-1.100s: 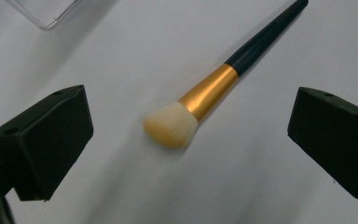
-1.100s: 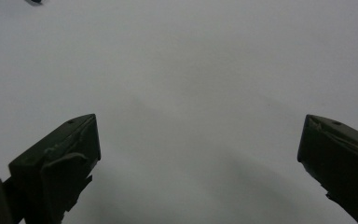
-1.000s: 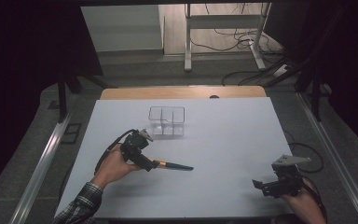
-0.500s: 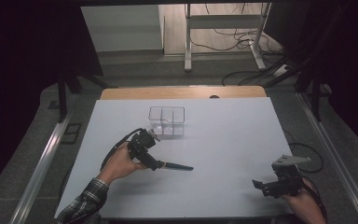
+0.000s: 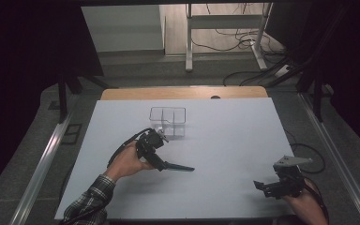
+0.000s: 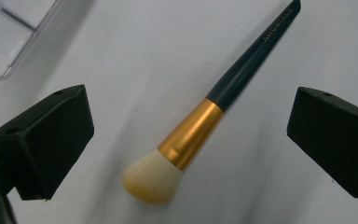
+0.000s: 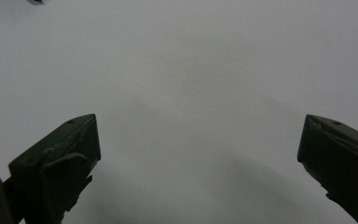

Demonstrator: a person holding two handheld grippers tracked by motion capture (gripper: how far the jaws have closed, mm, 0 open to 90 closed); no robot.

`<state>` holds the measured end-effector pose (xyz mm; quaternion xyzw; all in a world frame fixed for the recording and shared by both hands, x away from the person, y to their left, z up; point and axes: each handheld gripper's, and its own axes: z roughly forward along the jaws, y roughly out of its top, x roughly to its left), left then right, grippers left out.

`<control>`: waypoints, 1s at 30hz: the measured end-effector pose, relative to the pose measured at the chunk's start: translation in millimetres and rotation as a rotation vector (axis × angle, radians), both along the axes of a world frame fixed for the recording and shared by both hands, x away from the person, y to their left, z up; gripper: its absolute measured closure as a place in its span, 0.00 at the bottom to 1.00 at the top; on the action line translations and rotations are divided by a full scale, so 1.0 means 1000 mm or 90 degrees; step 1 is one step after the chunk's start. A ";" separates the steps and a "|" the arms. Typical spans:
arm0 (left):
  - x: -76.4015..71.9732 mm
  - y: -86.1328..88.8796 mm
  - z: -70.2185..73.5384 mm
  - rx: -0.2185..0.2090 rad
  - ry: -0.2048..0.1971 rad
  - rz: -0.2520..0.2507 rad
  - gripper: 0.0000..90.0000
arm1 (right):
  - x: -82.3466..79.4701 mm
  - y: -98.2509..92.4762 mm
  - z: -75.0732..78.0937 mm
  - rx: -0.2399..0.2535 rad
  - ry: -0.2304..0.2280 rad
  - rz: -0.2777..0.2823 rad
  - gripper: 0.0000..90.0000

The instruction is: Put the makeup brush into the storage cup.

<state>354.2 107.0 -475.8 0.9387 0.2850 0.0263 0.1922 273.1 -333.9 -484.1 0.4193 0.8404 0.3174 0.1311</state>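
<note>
- Fingers [image 6: 46,140] of the left gripper [image 6: 186,135] stand wide apart, one at each side of the left gripper view, touching nothing.
- Between them lies a brush [image 6: 200,126] flat on the white table [image 6: 121,60], clear of both fingers.
- Its pale bristle head sits nearest the gripper, slightly closer to the left finger; the gold ferrule comes next, and the dark handle runs up and away toward the right finger's side.
- In the high view the left gripper [image 5: 152,147] hangs over the bristle end, and the brush's [image 5: 178,167] handle sticks out past the fingers toward the table's middle.
- A clear box [image 5: 168,121] with dividers stands just beyond the left gripper, close but apart from it; its corner [image 6: 9,37] shows above the left finger in the left gripper view.
- The box's compartments look empty as far as the clear walls let me tell.
- Fingers [image 7: 60,158] of the right gripper [image 7: 196,163] are also wide apart, with bare table between them.
- In the high view the right gripper [image 5: 281,183] is near the table's front edge, well apart from brush and box.
</note>
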 end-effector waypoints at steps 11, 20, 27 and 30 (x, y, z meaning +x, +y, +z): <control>0.003 -0.004 -0.007 0.011 -0.001 -0.008 0.05 | 0.000 0.000 0.000 0.000 0.000 0.001 0.00; 0.001 -0.005 -0.019 0.014 0.011 -0.028 0.13 | 0.000 0.000 0.000 -0.002 0.001 0.002 0.00; 0.001 -0.006 -0.025 0.017 0.018 -0.041 0.21 | 0.000 0.001 -0.001 -0.003 0.004 0.002 0.00; 0.000 -0.007 -0.027 0.018 0.016 -0.048 0.25 | 0.000 0.000 -0.001 -0.004 0.002 0.004 0.00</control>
